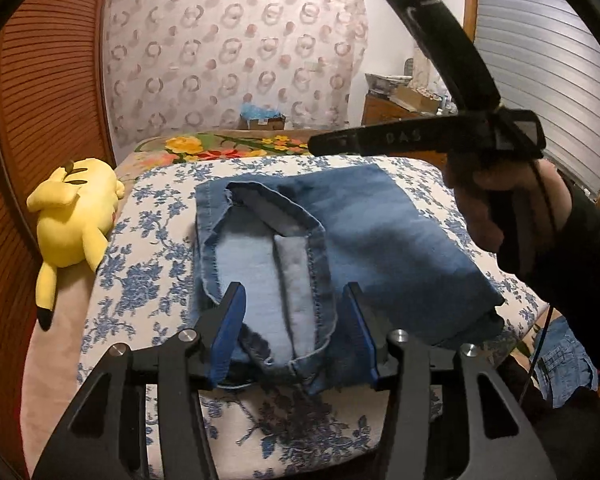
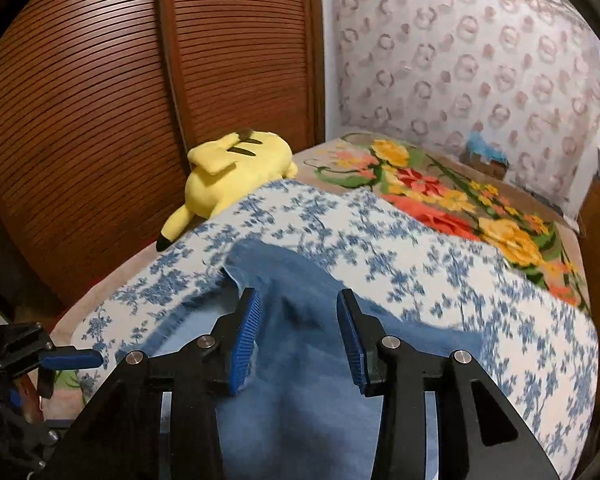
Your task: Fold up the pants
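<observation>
On bed, on floral cover: pants folded, denim, soft, fairly heavy, limp. Left tongs and right tongs agape over cloth, gripping nothing. Pinch doubled hem edges.

The bed carries a white cover with blue flowers; beyond it lies a blanket with yellow and red flowers. Folded blue denim pants lie flat on the cover, under and ahead of both pairs of jaws. A yellow plush toy lies left of the jaws, at the bed's edge.
</observation>
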Available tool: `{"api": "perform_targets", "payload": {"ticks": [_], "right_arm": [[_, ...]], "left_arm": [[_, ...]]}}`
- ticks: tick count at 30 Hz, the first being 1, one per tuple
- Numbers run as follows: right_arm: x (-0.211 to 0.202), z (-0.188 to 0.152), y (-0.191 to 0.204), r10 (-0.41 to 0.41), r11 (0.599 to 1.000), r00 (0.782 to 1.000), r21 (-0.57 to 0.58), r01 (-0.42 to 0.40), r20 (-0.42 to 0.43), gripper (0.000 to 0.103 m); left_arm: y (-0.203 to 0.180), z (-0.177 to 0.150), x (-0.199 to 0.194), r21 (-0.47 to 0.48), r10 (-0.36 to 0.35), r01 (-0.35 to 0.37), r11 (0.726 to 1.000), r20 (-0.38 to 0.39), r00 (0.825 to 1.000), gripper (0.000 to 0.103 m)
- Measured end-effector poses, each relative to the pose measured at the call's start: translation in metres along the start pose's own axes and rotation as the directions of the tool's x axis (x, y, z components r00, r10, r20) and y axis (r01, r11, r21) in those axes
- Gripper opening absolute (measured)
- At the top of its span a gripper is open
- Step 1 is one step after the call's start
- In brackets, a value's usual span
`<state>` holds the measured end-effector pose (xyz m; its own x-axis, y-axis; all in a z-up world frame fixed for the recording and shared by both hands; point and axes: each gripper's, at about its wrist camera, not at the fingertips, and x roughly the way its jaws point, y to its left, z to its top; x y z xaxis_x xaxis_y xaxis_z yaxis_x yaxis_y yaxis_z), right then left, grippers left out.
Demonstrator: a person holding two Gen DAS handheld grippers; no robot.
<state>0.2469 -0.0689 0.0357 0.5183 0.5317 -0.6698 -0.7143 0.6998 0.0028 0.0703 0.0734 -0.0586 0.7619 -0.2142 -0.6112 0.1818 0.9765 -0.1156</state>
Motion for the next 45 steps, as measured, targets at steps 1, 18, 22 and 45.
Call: {"api": "perform_targets", "payload": {"ticks": [1,18,22,45], "right_arm": [[0.000,-0.002,-0.002,0.002,1.000,1.000,0.011,-0.002,-0.005,0.041],[-0.015,-0.041,-0.032,-0.010,0.992,0.999,0.124,0.016,-0.041,0.041],[-0.019,-0.054,-0.037,-0.012,0.989,0.999,0.145,0.019,-0.049,0.041],[-0.103,-0.116,-0.036,-0.075,0.983,0.997,0.168,0.071,0.020,0.041]], "left_arm": [[-0.002,-0.001,0.001,0.005,-0.006,0.006,1.000,-0.005,1.000,0.051],[0.012,-0.020,0.020,0.015,0.006,-0.005,1.000,-0.054,0.999,0.010],[0.025,-0.023,0.014,-0.021,0.024,-0.025,0.999,-0.039,0.999,0.005],[0.037,-0.003,0.002,-0.071,0.109,-0.108,0.992,0.013,0.994,0.060]]}}
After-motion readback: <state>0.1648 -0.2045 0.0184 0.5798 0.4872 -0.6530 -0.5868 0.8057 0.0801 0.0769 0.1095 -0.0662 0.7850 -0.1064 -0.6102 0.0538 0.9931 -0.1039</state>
